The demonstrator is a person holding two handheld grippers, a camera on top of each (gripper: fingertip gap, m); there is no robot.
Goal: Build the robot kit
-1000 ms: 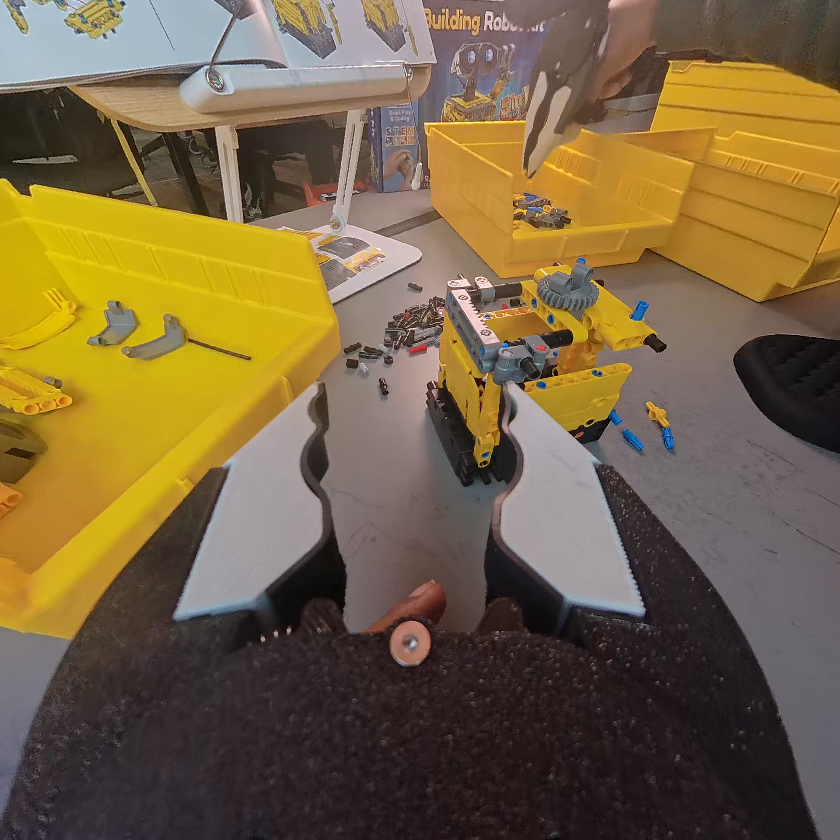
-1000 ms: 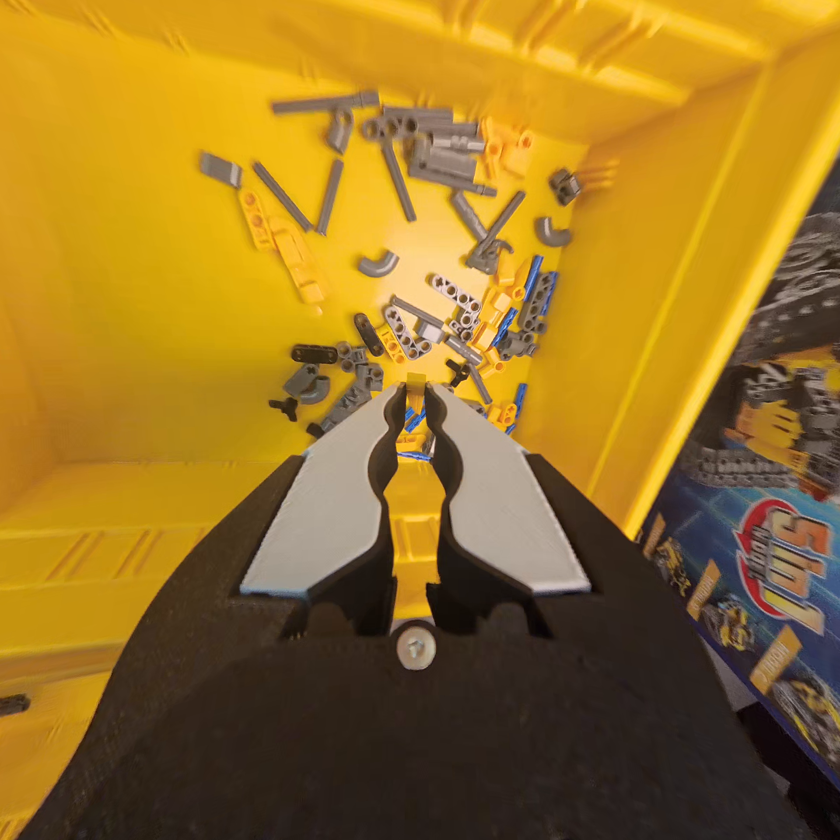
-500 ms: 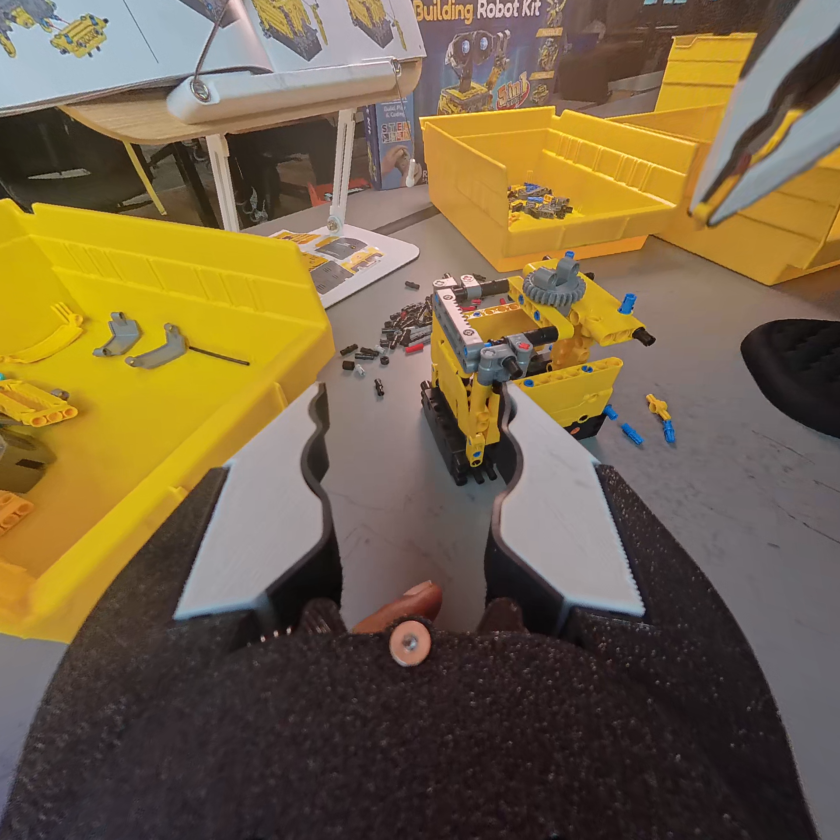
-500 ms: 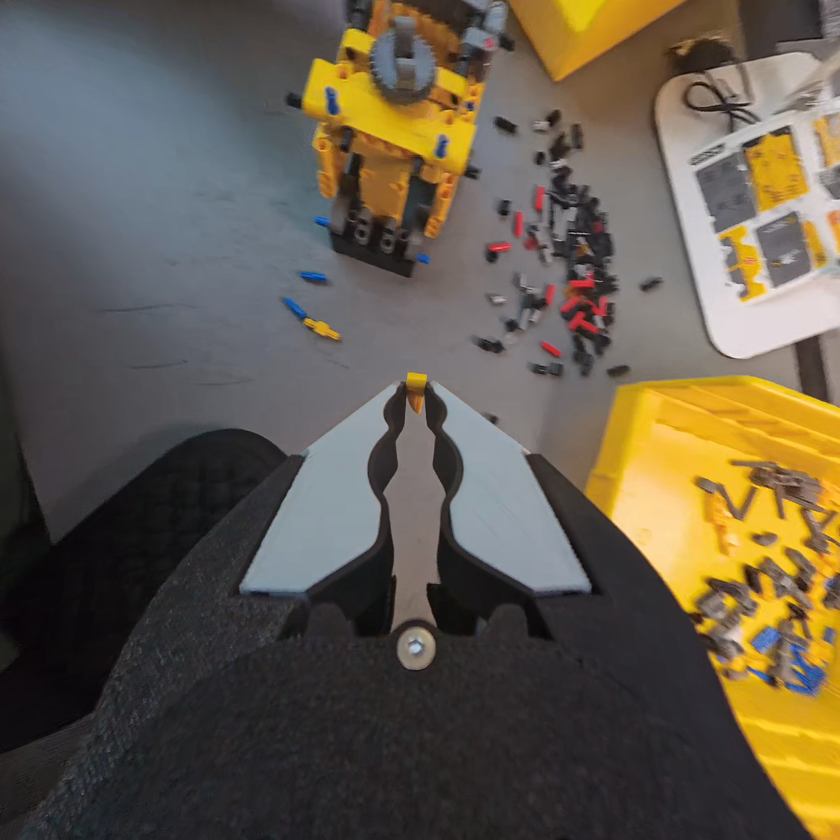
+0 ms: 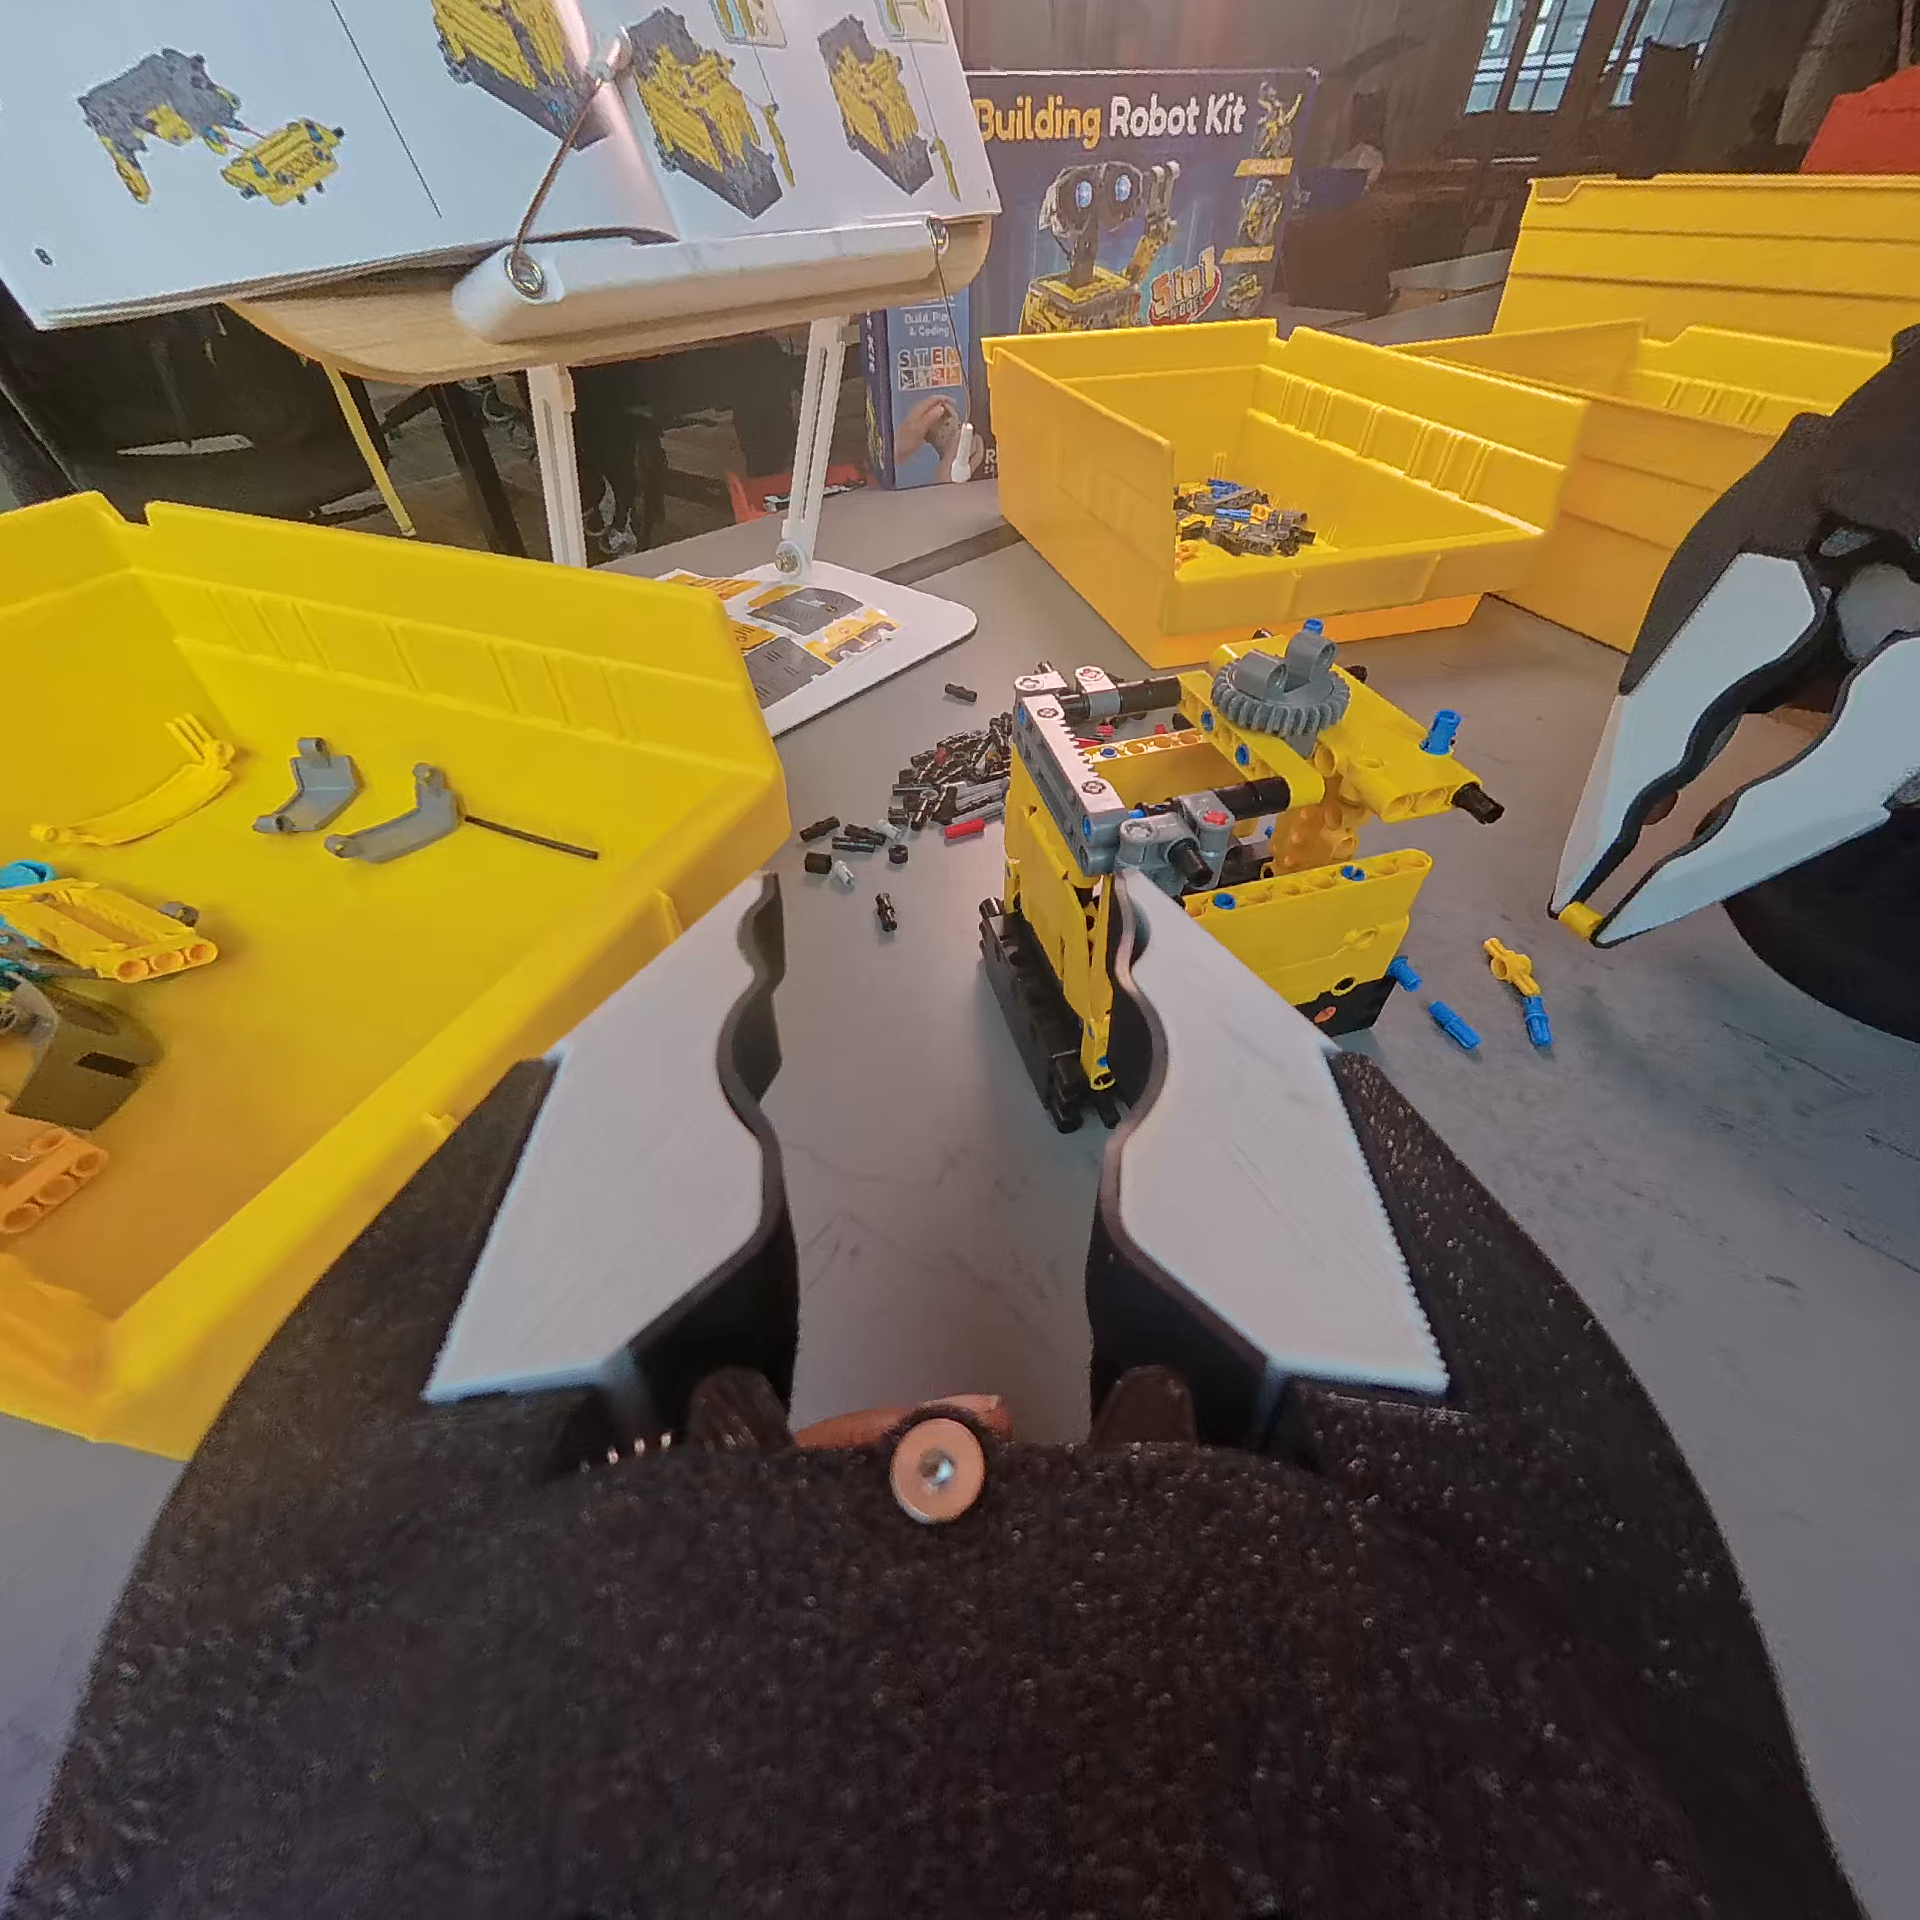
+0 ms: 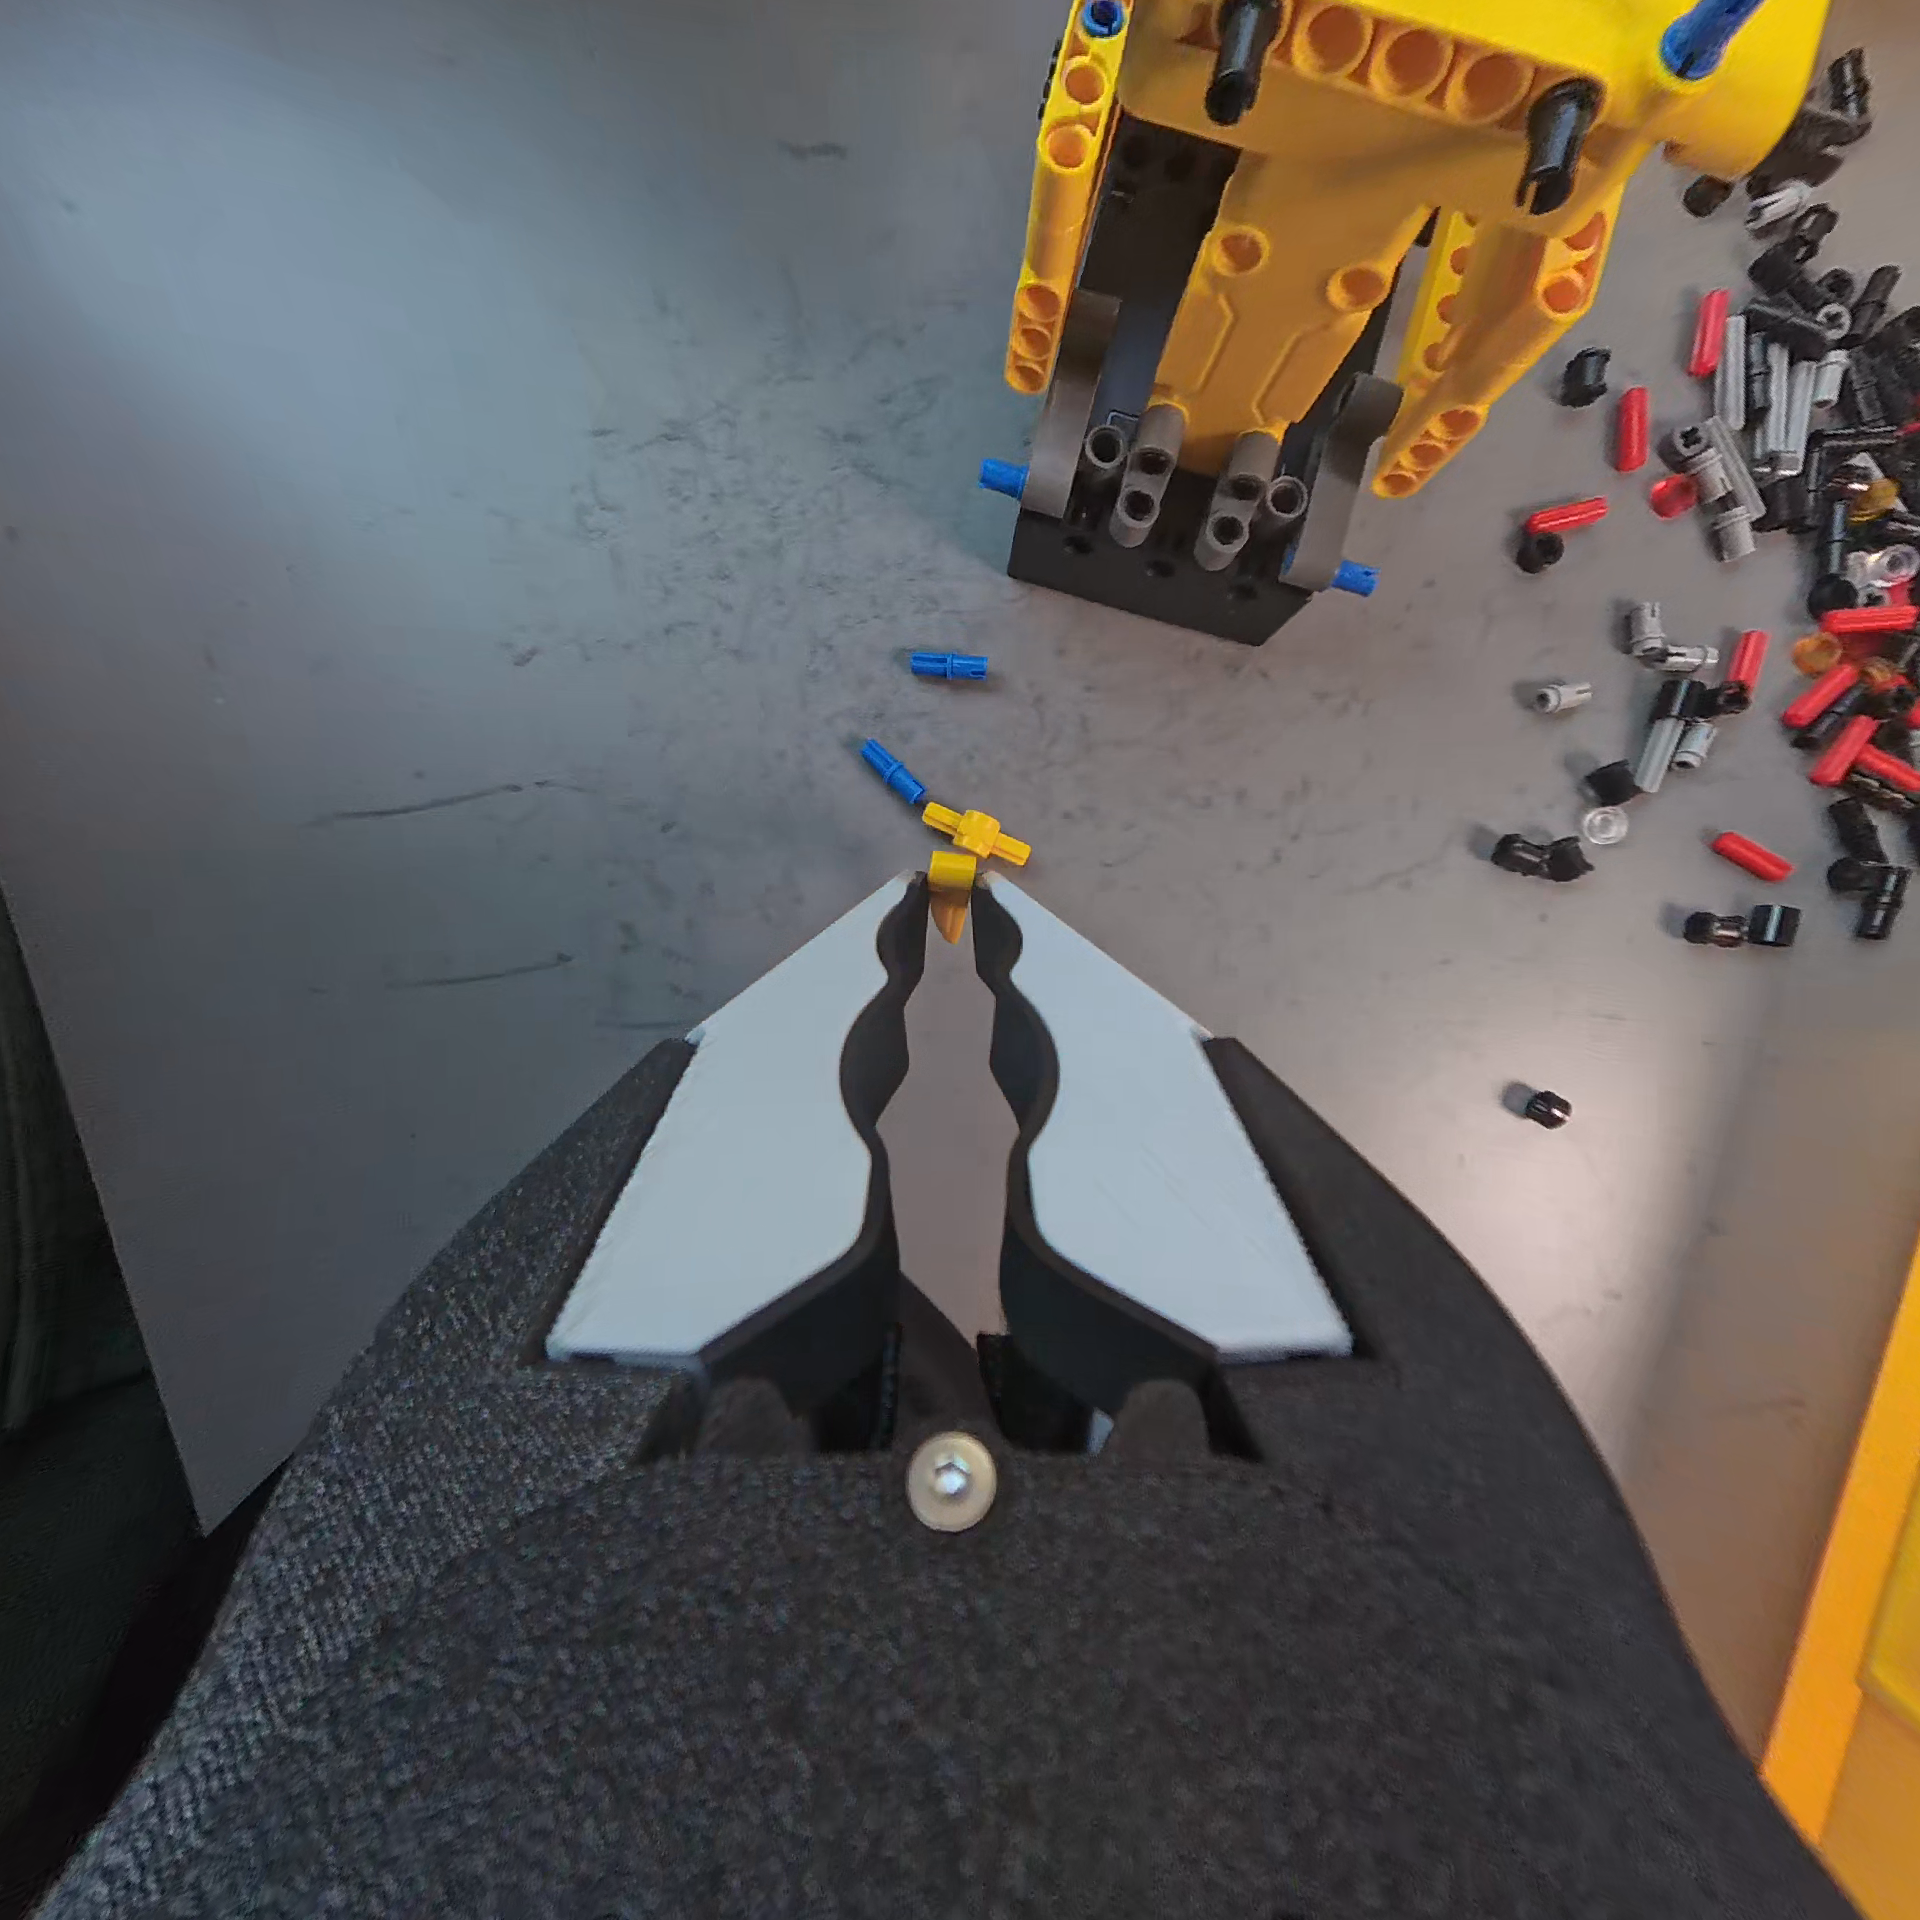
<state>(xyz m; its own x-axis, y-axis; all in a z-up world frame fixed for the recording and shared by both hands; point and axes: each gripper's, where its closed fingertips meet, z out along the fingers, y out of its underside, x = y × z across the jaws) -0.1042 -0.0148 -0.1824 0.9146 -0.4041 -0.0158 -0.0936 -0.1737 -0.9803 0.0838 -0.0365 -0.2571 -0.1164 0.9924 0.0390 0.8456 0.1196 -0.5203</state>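
A part-built yellow and grey brick model point(image 5: 1205, 862) with a grey gear on top stands on the grey table; it also shows in the right wrist view point(image 6: 1299, 312). My left gripper point(image 5: 951, 894) is open and empty, its right finger beside the model's near left corner. My right gripper point(image 6: 951, 883) is shut on a small yellow piece point(image 6: 951, 878), low over the table just short of a yellow cross piece point(image 6: 977, 831) and two blue pins point(image 6: 894, 771). The right gripper point(image 5: 1584, 920) also shows at the right of the left wrist view.
A yellow bin point(image 5: 468, 1039) with grey and yellow parts lies at my left. Another yellow bin point(image 5: 1091, 499) with small parts stands behind the model. Loose black, red and grey pins point(image 6: 1766, 623) lie beside the model. An instruction booklet on a stand point(image 5: 499, 135) and the kit box point(image 5: 1132, 208) stand behind. There is about 20 centimetres between the tips of the two grippers.
My right gripper left the parts bin with the yellow piece, swung over the table and came down near the model. My left gripper stayed open and nearly still.
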